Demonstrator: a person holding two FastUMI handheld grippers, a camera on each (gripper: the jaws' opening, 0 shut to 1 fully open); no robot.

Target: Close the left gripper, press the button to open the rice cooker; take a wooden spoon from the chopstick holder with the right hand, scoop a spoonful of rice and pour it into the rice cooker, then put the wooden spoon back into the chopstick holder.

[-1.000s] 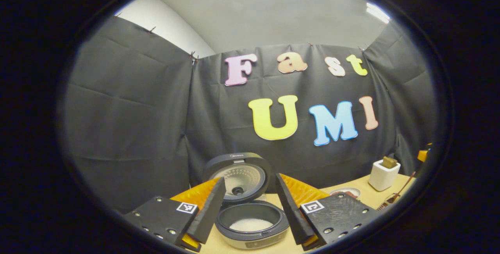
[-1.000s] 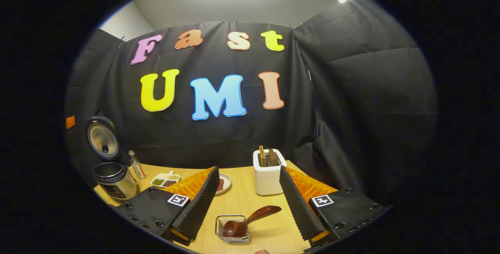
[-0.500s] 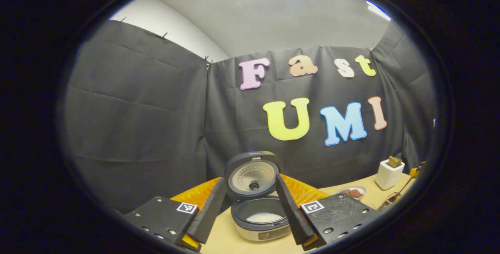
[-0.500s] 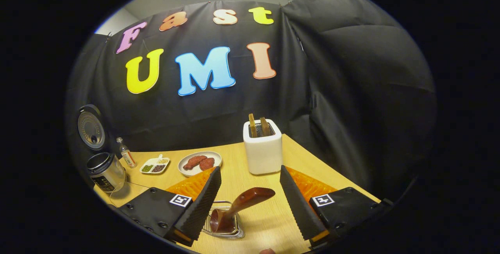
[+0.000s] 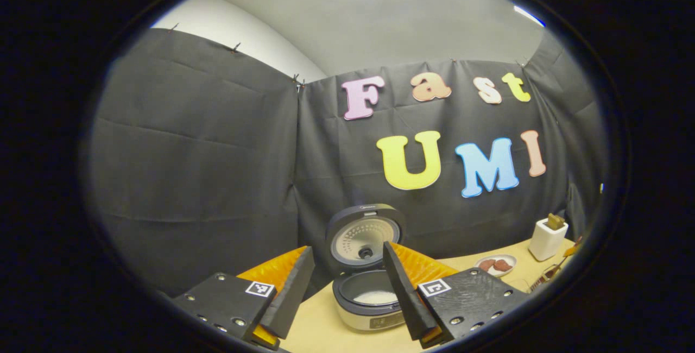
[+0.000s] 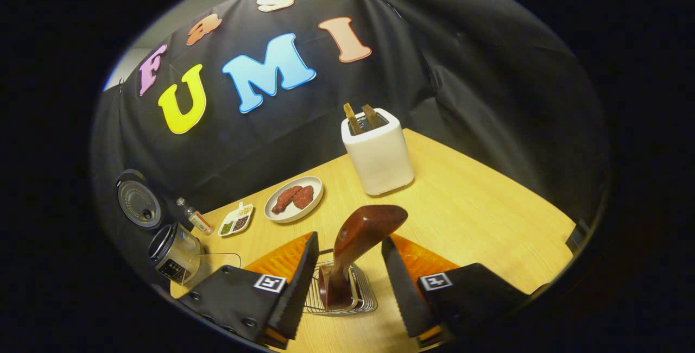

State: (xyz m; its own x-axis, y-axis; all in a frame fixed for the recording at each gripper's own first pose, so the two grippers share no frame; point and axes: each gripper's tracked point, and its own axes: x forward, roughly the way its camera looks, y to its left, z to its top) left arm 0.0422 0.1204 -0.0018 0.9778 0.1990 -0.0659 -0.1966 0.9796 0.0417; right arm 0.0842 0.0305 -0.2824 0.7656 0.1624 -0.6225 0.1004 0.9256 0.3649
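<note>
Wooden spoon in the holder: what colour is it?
The wooden spoon is a glossy dark reddish brown, clearest in the right gripper view, standing in the wire holder.

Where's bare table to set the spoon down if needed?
Widest bare patch: table right of the toaster and wire holder. Crowded toward the rice cooker: plate, small dish, bottle.

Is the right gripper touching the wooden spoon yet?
Apart. In the right gripper view, the right gripper stands open around the wooden spoon, with a gap showing between the handle and each finger.
</note>
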